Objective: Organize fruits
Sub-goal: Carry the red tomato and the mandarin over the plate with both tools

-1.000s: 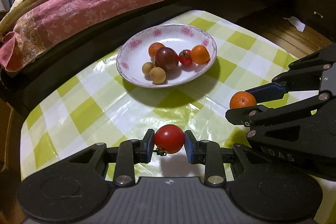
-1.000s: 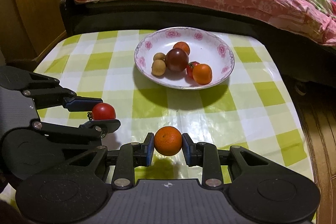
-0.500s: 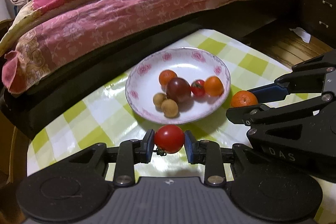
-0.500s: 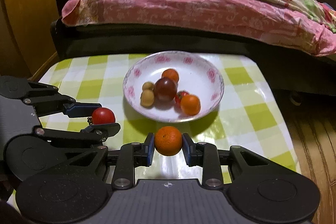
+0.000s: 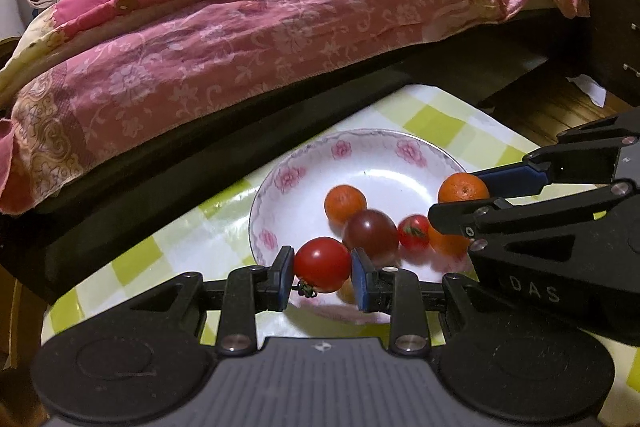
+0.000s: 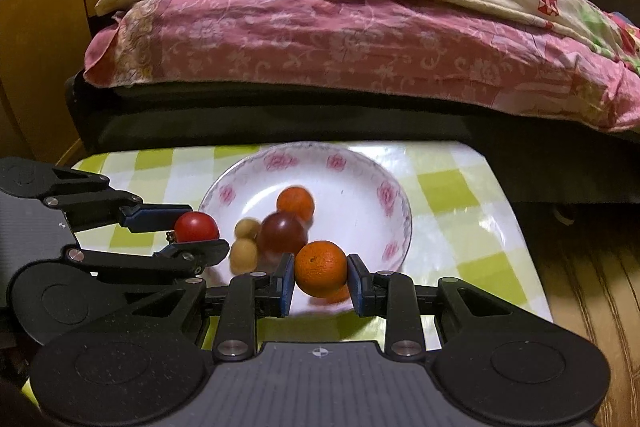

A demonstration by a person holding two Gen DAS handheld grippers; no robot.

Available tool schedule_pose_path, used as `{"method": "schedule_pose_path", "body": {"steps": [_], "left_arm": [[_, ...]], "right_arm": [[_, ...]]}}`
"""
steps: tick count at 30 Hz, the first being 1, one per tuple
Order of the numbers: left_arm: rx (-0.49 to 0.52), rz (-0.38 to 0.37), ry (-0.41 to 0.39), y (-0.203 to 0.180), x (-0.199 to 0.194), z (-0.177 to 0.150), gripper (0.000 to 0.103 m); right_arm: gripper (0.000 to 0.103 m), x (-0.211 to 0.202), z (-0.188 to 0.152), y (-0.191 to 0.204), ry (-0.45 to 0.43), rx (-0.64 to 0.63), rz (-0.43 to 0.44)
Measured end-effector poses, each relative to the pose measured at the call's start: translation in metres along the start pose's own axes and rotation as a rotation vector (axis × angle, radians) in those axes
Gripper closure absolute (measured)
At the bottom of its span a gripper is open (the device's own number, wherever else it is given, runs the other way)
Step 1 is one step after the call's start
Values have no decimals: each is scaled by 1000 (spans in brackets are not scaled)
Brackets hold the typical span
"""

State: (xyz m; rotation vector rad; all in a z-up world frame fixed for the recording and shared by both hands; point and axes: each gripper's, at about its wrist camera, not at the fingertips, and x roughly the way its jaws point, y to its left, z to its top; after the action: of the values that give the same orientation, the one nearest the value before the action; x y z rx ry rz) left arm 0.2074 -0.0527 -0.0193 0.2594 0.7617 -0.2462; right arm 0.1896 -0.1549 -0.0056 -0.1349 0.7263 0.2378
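Warm, fairly dim indoor light falls from above. The glossy tablecloth [image 6: 452,187] throws white glare beside the plate [image 6: 384,187]. Fruit in the plate is smeared by motion blur in both views. Fisheye curvature bends the bed [image 5: 240,27] and darkens the frame corners. Colours look oversaturated, with soft noise in the shadows.

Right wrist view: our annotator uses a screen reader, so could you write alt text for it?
The right gripper holds an orange over the near rim of a white floral plate of fruit, while the left gripper beside it holds a red tomato. The plate sits on a green-checked tablecloth before a pink-quilted bed.
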Motion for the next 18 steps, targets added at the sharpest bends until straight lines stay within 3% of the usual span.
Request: {"method": "schedule_pose_path", "body": {"steps": [18], "left_arm": [[49,33,7,2,41,12,65]], "right_arm": [[78,45,15,-18,-1,-16,3]]}}
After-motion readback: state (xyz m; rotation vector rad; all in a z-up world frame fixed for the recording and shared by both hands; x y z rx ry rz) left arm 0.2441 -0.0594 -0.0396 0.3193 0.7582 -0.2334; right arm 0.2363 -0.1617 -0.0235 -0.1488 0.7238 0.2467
